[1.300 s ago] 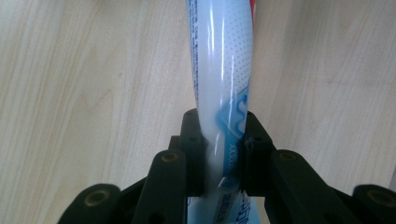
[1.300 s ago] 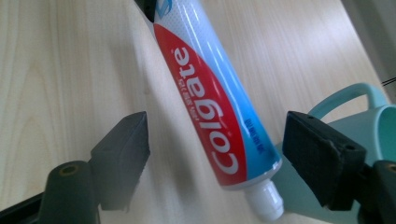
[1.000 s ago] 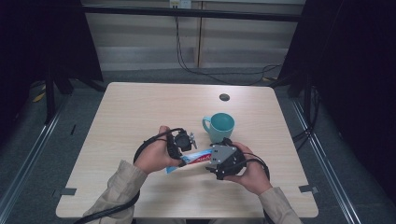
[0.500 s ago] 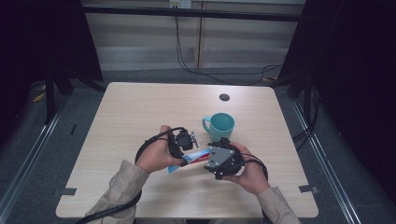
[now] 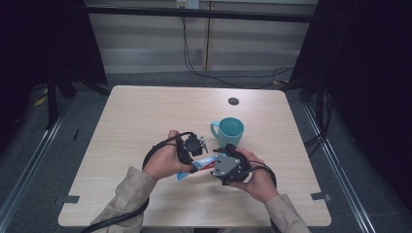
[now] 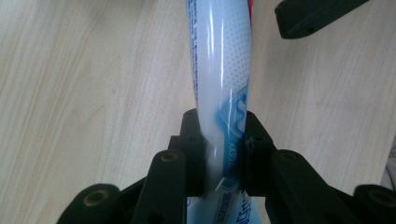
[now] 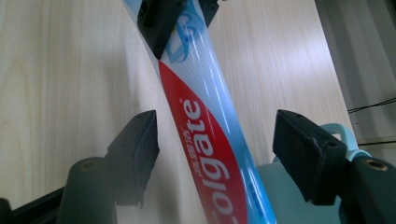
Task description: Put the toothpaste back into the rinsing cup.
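A Colgate toothpaste tube (image 5: 199,166), white, blue and red, hangs just above the table between the two hands. My left gripper (image 6: 223,140) is shut on its flat blue end, both pads pressing the tube (image 6: 219,70). My right gripper (image 7: 215,140) straddles the red part of the tube (image 7: 205,130). Its jaws have just been closing, but a gap remains between each of the pads (image 7: 137,149) and the tube. In the high view the left gripper (image 5: 192,167) and right gripper (image 5: 214,164) face each other along the tube.
A teal mug (image 5: 230,131) stands upright just behind the hands, close to the right gripper. Farther back, a small dark round spot (image 5: 233,101) marks the wooden table (image 5: 145,111). Dark floor and rails surround the table.
Both hands stay where they were, with the tube still held between them above the table. No clear movement shows in the high view.
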The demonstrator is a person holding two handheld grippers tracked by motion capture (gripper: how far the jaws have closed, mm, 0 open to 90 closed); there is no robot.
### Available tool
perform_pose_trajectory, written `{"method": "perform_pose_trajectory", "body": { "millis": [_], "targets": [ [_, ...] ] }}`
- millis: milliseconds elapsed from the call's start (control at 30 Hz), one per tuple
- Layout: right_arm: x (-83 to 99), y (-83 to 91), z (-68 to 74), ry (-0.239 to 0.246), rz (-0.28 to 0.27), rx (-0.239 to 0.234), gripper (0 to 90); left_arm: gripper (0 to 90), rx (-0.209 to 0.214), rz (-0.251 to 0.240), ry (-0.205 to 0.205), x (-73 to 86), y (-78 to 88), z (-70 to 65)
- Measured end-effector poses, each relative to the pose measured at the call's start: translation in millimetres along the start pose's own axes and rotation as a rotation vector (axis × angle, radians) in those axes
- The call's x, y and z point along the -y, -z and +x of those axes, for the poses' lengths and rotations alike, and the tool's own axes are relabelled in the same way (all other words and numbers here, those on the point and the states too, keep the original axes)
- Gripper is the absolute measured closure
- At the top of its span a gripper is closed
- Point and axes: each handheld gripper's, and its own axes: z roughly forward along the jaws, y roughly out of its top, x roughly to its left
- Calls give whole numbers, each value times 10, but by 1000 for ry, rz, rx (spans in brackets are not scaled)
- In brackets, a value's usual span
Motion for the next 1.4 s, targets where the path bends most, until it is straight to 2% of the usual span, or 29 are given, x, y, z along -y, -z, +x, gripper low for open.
{"method": "perform_pose_trajectory", "body": {
  "millis": [433,667,800,867,933,1033,1133,1200,1300,1333,1400],
  "targets": [
    [-59,-71,32,33,3,-15,345,748,14,-9,10,-4,5,15],
    [-74,-83,36,37,11,-16,366,748,20,-9,1,-23,10,15],
    [-72,-98,46,38,19,-17,442,748,26,-17,6,-35,13,13],
    [-70,-101,47,43,24,-18,446,748,28,-15,6,-36,14,12],
    [-74,-101,52,29,15,-12,478,748,29,-24,12,-33,11,9],
    [-84,-101,46,35,20,-10,483,747,30,-28,12,-38,24,5],
    [-93,-107,50,20,17,-7,483,747,35,-27,13,-46,33,7],
    [-104,-120,39,38,25,-7,489,747,26,-28,1,-52,34,12],
    [-107,-117,37,42,27,-8,518,746,22,-34,6,-46,29,6],
    [-106,-111,28,35,25,-18,560,744,22,-28,0,-40,24,5],
    [-103,-98,14,30,29,-35,585,739,21,-32,-11,-37,22,12]
  ]
}}
